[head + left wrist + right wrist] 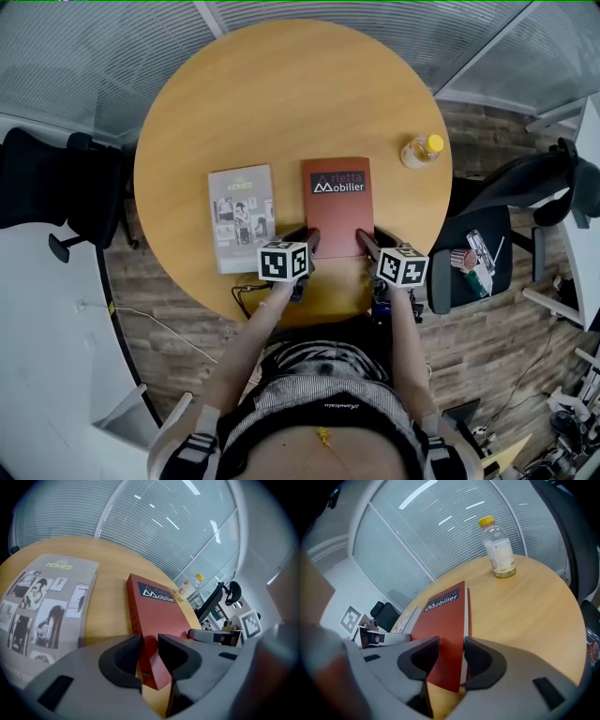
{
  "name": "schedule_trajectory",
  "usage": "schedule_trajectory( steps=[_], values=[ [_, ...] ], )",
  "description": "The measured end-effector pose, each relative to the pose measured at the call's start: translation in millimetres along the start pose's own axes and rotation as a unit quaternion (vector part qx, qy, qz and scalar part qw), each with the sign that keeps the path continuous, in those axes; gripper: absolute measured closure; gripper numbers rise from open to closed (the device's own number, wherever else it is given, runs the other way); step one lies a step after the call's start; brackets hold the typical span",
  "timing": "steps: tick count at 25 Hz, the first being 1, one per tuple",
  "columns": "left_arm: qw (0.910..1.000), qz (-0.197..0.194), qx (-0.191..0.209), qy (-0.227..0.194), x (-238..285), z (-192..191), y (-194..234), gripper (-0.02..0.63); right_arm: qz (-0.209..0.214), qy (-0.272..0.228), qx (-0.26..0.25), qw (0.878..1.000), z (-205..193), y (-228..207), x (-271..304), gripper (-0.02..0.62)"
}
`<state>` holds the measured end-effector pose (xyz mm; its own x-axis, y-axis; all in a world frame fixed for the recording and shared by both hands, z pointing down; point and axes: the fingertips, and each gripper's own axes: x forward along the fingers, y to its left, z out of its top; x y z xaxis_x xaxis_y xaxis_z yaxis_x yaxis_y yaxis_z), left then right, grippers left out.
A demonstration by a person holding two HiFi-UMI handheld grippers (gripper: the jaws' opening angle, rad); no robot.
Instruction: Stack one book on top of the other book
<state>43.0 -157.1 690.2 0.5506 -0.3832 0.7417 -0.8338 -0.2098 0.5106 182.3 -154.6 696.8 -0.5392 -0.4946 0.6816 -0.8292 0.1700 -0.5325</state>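
- Red book [336, 211] lies flat at the middle of the table [281, 103], title end away from the person. The grey book [241, 217] lies just left of it, and a strip of bare wood parts them.
- Left gripper [307, 240] sits at the red book's near left corner. Its jaws are apart and straddle that corner, one by the spine and one over the cover. They stand close to the book, but I see no firm clamp.
- Right gripper [367, 240] sits at the near right corner. Its jaws are spread wide around the page edge, and the white page block shows between them.
- The stack is not made yet, and both books rest on the wood. The step in hand looks like taking hold of the red book for the lift.
- Risk: each gripper reaches only a corner. If a jaw catches the cover alone and not the full thickness, the cover may peel open while the pages stay down.
- Risk: if one side closes before the other, the book could twist or skid across the table and slip out of the looser jaws.
- Risk: a low carry to the left could push the grey book aside or leave the stack crooked.
- Bottle [420, 150] stands well apart at the upper right, so I judge it in little danger.
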Motion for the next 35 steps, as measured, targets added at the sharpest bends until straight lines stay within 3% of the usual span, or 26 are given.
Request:
schedule_trajectory(
  steps=[15,35],
  values=[
    [0.9993,0.014,0.028,0.018,-2.4,-0.9,-0.9,0.495,-0.031,0.009,-0.025,0.999,-0.5,3.6,-2.2,0.423],
    [0.9993,0.011,0.028,-0.024,-35.4,10.1,-19.9,0.500,-0.030,-0.024,-0.034,0.999,12.1,27.3,-31.0,0.423]
  ],
)
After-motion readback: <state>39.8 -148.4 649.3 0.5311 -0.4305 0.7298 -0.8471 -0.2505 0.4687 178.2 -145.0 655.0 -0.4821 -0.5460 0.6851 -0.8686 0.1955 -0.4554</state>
